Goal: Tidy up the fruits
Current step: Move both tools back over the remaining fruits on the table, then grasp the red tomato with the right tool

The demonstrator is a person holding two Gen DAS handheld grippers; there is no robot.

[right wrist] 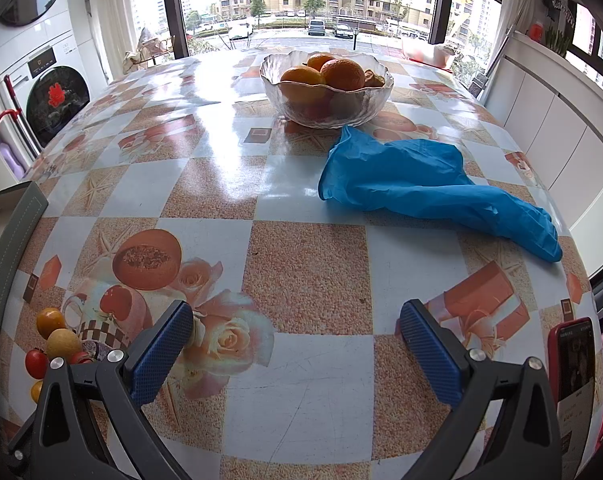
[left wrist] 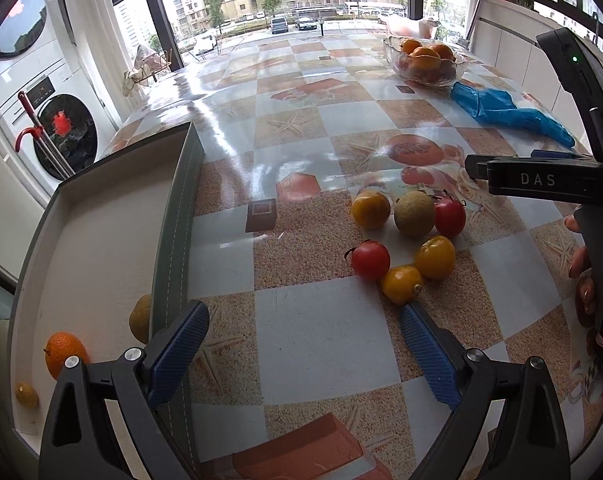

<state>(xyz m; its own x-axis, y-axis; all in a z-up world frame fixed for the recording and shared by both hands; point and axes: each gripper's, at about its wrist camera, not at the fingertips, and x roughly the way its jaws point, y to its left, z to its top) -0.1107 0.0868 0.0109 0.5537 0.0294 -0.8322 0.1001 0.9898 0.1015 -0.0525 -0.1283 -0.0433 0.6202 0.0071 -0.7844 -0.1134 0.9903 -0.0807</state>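
Note:
Several small fruits lie in a cluster on the table in the left wrist view: two red tomatoes [left wrist: 370,259], yellow ones [left wrist: 401,284] and a dull green-brown fruit [left wrist: 414,214]. The cluster also shows at the left edge of the right wrist view [right wrist: 57,338]. A grey tray [left wrist: 101,240] on the left holds an orange [left wrist: 63,352], a small yellow fruit [left wrist: 26,395] and a greenish fruit [left wrist: 141,318]. My left gripper [left wrist: 303,316] is open and empty, just short of the cluster. My right gripper [right wrist: 295,316] is open and empty over bare table; it also shows in the left wrist view [left wrist: 477,168].
A glass bowl [right wrist: 377,98] of oranges stands at the far side of the table. A blue glove [right wrist: 421,184] lies in front of it. A phone [right wrist: 575,360] is at the right edge. A washing machine [left wrist: 61,132] stands left of the table.

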